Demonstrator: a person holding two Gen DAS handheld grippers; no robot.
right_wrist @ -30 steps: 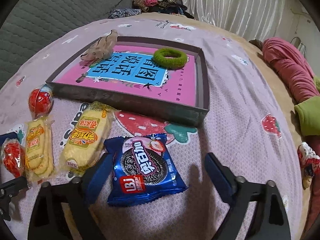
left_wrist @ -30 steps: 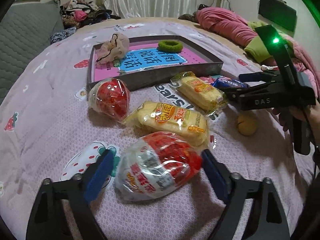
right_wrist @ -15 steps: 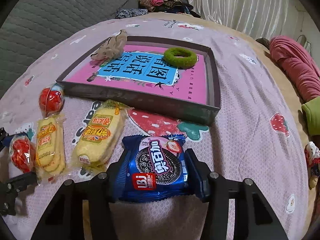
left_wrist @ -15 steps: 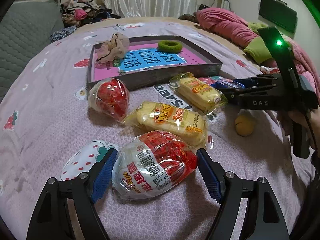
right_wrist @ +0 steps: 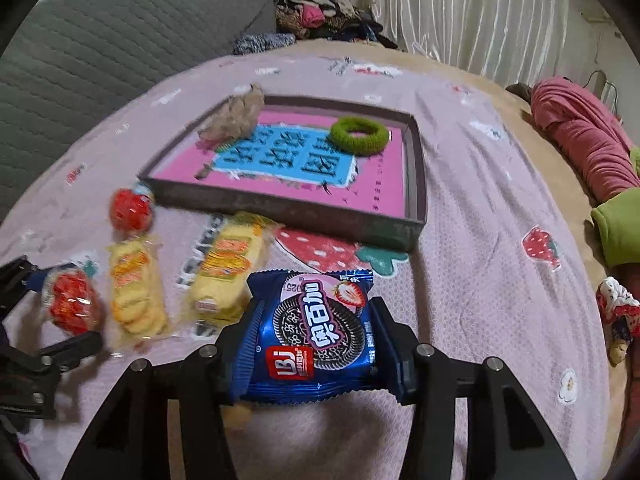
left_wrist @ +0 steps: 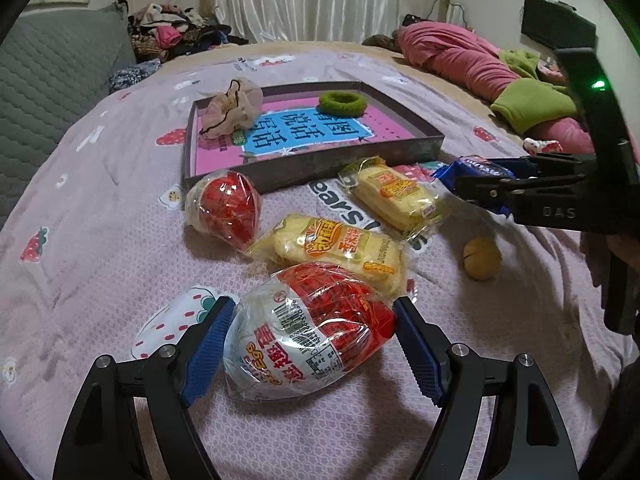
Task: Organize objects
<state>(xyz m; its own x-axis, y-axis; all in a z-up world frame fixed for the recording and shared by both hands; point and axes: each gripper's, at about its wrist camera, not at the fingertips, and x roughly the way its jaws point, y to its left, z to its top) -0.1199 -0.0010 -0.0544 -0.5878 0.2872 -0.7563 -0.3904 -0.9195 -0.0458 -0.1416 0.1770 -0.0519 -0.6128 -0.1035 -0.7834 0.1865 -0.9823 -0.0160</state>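
Note:
My left gripper (left_wrist: 310,340) is shut on a red-and-white wrapped egg snack (left_wrist: 312,330) that rests on the pink bedspread. My right gripper (right_wrist: 316,334) is shut on a blue cookie packet (right_wrist: 316,328) and holds it above the bed; the packet also shows in the left wrist view (left_wrist: 472,170). Two yellow biscuit packs (left_wrist: 336,246) (left_wrist: 396,196) and a second red wrapped egg (left_wrist: 226,208) lie between the grippers and the box lid. The shallow grey box lid (left_wrist: 400,152) (right_wrist: 280,204) holds a green hair ring (left_wrist: 342,102) and a beige cloth pouch (left_wrist: 230,110).
A small yellow-brown ball (left_wrist: 482,258) lies on the bed by the right gripper. Pink and green bedding (left_wrist: 500,76) lies at the far right. A grey quilted cushion (left_wrist: 48,80) stands at the left. A clothes pile (left_wrist: 176,36) sits at the back.
My left gripper has closed from open onto the near wrapped egg. My right gripper has closed on the blue cookie packet and lifted it off the bed.

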